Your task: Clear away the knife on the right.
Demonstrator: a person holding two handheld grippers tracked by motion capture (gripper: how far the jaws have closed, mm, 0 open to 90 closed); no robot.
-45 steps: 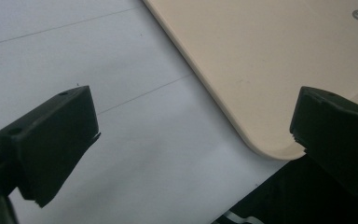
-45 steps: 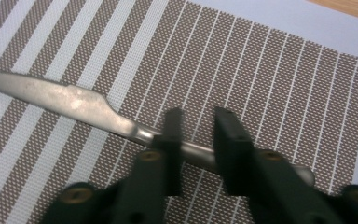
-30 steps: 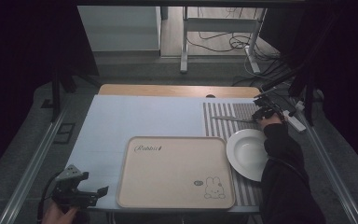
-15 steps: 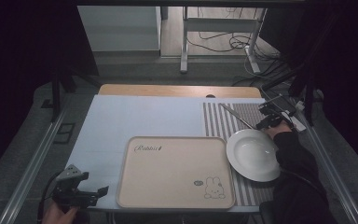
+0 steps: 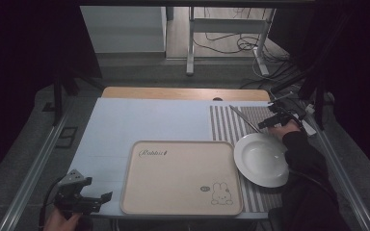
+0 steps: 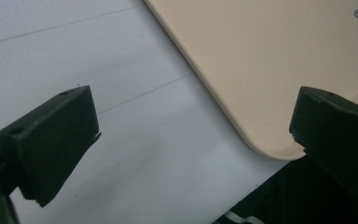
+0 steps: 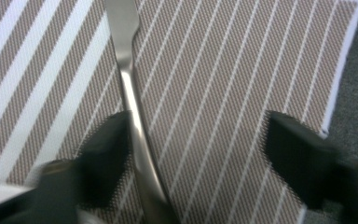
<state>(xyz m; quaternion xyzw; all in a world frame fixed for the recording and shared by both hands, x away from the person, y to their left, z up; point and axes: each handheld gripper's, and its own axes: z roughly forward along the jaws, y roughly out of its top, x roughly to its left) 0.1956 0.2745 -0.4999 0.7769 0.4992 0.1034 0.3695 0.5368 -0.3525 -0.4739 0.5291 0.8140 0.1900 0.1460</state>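
The right claw (image 5: 265, 124) hovers over the striped placemat (image 5: 231, 122) near the far right corner of the tabletop (image 5: 139, 120). Its jaws stand wide apart and hold nothing. In the right gripper view a metal knife (image 7: 133, 107) lies flat on the placemat; the handle runs just beside the left-hand jaw, and contact cannot be told because that jaw is blurred. In the high view the knife (image 5: 244, 118) slants across the placemat, just beyond a white plate (image 5: 261, 160) that rests on the placemat's near part. A beige tray (image 5: 180, 177) lies along the near edge, touching the plate's side. The left claw (image 5: 96, 199) sits at the near left corner, jaws wide and empty, beside the tray's corner (image 6: 261, 70).
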